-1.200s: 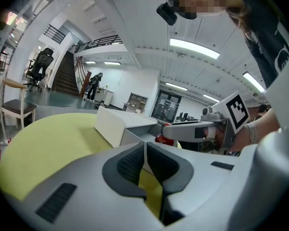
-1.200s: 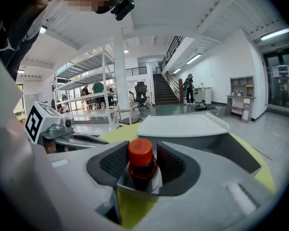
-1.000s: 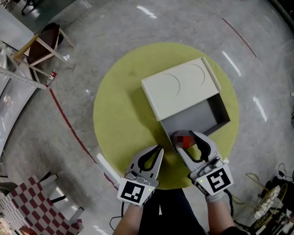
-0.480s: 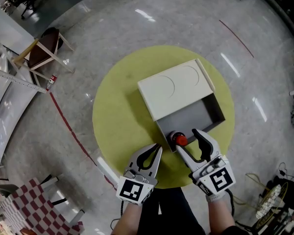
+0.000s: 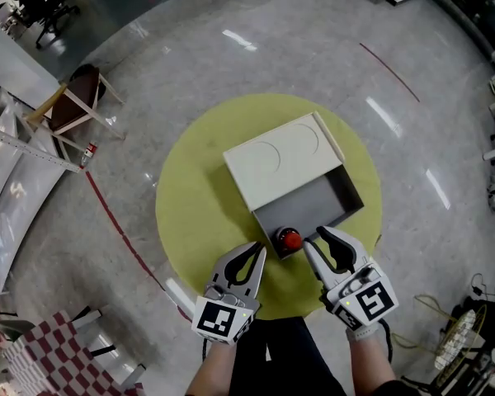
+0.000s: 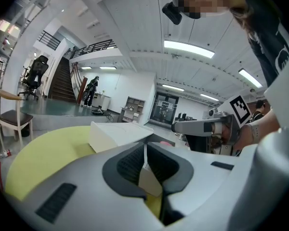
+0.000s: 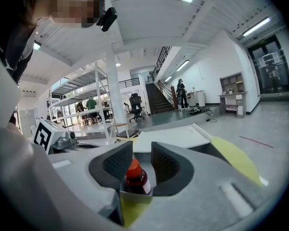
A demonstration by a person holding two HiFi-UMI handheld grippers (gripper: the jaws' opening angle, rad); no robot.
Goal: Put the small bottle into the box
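Note:
The small bottle, dark with a red cap, stands upright in the near corner of the box's open grey compartment. A cream lid covers the box's far half. My right gripper sits just right of the bottle and clear of it, its jaws closing with nothing pressed between them. Seen from the right gripper view, the bottle shows through the gap ahead of the right gripper. The left gripper rests shut near the box's near left edge, and looks the same from its own camera.
The box sits on a round yellow table on a polished grey floor. A wooden chair and a small can are off to the far left. Cables lie at the lower right.
The right gripper held the bottle over the box's near edge, opened wide around it, then drew back a little with its jaws narrowing. The bottle now stands in the box. The left gripper stayed put.

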